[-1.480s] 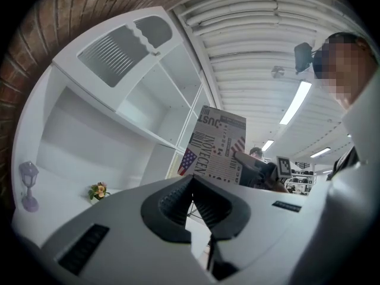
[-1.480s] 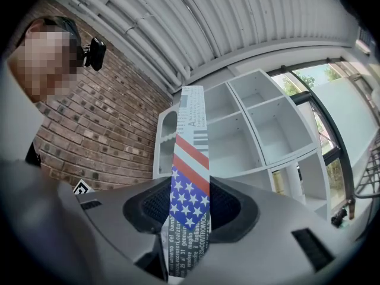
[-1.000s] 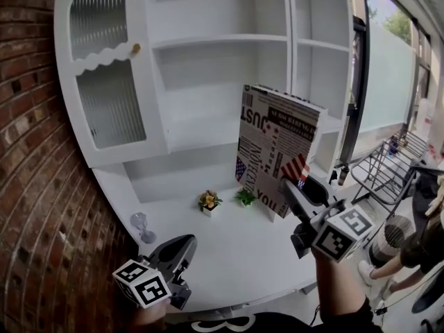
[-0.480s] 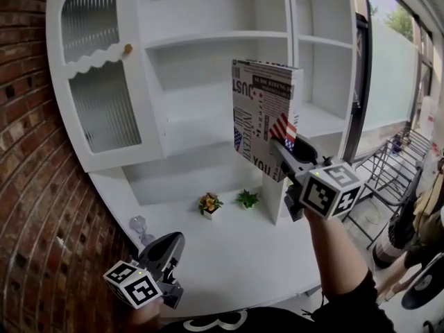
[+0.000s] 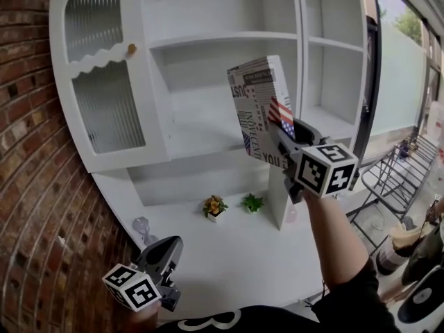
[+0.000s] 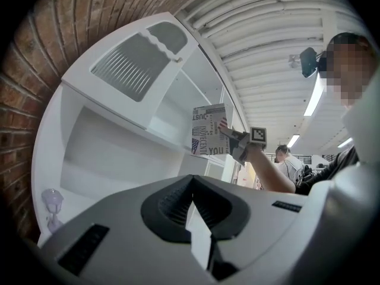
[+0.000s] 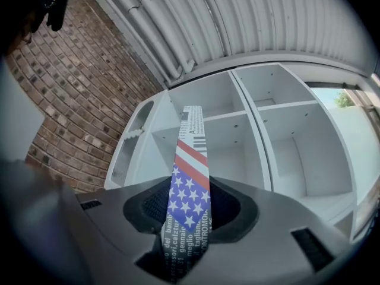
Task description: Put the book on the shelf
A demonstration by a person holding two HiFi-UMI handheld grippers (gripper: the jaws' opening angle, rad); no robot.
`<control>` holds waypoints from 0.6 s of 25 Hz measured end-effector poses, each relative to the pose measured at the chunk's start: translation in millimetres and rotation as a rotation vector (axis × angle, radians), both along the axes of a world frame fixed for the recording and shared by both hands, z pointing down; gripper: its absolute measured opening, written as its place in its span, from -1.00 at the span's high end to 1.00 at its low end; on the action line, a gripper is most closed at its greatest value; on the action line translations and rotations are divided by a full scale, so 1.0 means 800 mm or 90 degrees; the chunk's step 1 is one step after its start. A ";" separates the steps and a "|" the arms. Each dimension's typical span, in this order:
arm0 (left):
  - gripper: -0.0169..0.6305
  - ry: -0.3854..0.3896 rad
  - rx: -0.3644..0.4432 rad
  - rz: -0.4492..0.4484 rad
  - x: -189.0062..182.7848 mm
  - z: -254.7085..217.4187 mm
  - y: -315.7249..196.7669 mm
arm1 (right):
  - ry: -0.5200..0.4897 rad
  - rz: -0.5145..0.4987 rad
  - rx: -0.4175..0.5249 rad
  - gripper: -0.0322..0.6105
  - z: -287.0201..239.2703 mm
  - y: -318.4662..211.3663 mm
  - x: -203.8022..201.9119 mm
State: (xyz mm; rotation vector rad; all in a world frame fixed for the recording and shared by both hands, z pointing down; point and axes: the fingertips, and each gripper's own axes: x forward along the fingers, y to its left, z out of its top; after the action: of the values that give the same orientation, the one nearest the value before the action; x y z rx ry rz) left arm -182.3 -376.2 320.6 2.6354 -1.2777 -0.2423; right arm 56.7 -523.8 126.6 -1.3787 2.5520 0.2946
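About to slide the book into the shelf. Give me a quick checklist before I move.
1. Grip: book clamped between the right tongs: ok.
2. Book attitude: near upright, slightly tilted: ok.
3. Target shelf: nothing seen on it: ok.
4. Left tongs: shut, holding nothing, low by the counter edge, off the path: ok.
5. Plants on the counter: well below the book: ok.
6. Book height against the board above: cannot tell.

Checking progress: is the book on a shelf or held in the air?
In the air: the right gripper clamps the book before the shelves, resting on none.
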 end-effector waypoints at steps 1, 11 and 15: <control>0.95 0.001 0.000 -0.003 -0.003 0.000 0.000 | 0.003 -0.002 0.001 0.40 -0.003 0.000 -0.002; 0.95 0.003 0.016 -0.028 -0.026 -0.008 -0.002 | 0.004 0.009 0.039 0.40 -0.034 -0.007 -0.018; 0.95 0.004 0.020 -0.037 -0.034 -0.007 -0.006 | 0.004 0.021 0.050 0.40 -0.038 -0.015 -0.021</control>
State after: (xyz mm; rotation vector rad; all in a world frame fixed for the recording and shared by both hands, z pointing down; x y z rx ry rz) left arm -209.6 -381.2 314.8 2.6225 -1.3615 -0.2819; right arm 39.6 -535.5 96.5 -1.3947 2.4961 0.4008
